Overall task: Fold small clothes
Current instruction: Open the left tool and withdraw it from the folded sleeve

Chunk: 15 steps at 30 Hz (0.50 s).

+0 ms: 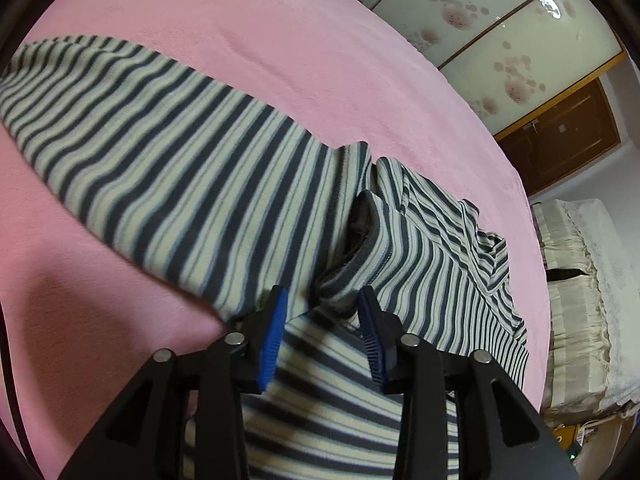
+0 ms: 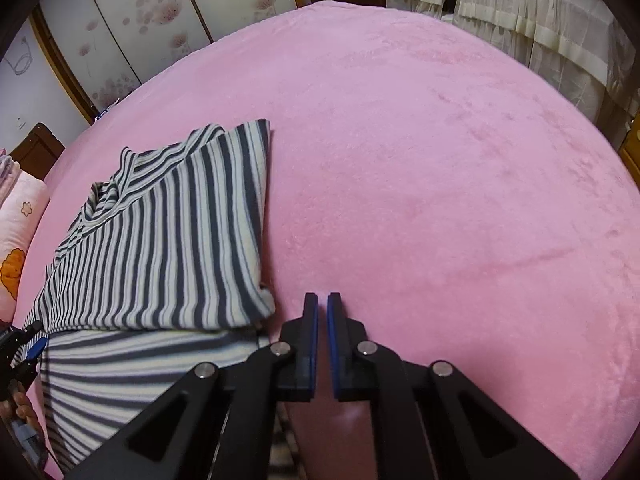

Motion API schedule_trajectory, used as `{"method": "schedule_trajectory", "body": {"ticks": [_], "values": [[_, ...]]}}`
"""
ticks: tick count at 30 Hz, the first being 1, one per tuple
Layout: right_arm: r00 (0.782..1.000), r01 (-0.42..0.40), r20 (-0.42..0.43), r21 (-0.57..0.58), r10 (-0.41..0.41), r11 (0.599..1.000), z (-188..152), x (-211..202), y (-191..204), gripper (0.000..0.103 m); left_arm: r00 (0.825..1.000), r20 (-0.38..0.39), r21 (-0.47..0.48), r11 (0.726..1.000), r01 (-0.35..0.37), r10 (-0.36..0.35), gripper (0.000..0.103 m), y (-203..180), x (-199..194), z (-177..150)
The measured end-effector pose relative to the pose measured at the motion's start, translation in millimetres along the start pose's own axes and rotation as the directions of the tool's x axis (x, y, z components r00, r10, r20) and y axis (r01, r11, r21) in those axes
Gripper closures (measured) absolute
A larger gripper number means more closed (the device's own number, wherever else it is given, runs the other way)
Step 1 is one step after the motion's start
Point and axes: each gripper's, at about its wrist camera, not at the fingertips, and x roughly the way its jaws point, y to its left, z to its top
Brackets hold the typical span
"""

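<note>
A small shirt with dark and cream stripes (image 1: pixel 168 168) lies on the pink blanket (image 1: pixel 304 52), partly folded over itself, with its collar (image 1: pixel 362 220) near the middle. My left gripper (image 1: pixel 322 300) is open just above the shirt, its blue pads on either side of the collar fold. In the right wrist view the shirt (image 2: pixel 168 232) lies at the left with one side folded over. My right gripper (image 2: pixel 322 300) is shut and empty, over bare blanket just right of the shirt's edge. The left gripper (image 2: pixel 28 346) shows at the far left edge.
The pink blanket (image 2: pixel 440 160) covers the whole bed. A patterned pillow (image 2: pixel 18 220) lies at the left. Floral sliding doors (image 1: pixel 500 28) and a wooden door (image 1: pixel 560 128) stand beyond the bed. Cream curtains (image 2: pixel 520 12) hang at the far side.
</note>
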Motion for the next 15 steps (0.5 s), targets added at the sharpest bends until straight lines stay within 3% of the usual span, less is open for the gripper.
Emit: {"method": "schedule_trajectory", "body": {"ticks": [15], "values": [[0.993, -0.092, 0.055, -0.153, 0.101, 0.984, -37.3, -83.0, 42.5, 0.098, 0.997, 0.045, 0.09, 0.994, -0.059, 0.055, 0.047, -18.8, -78.9, 0.0]]}}
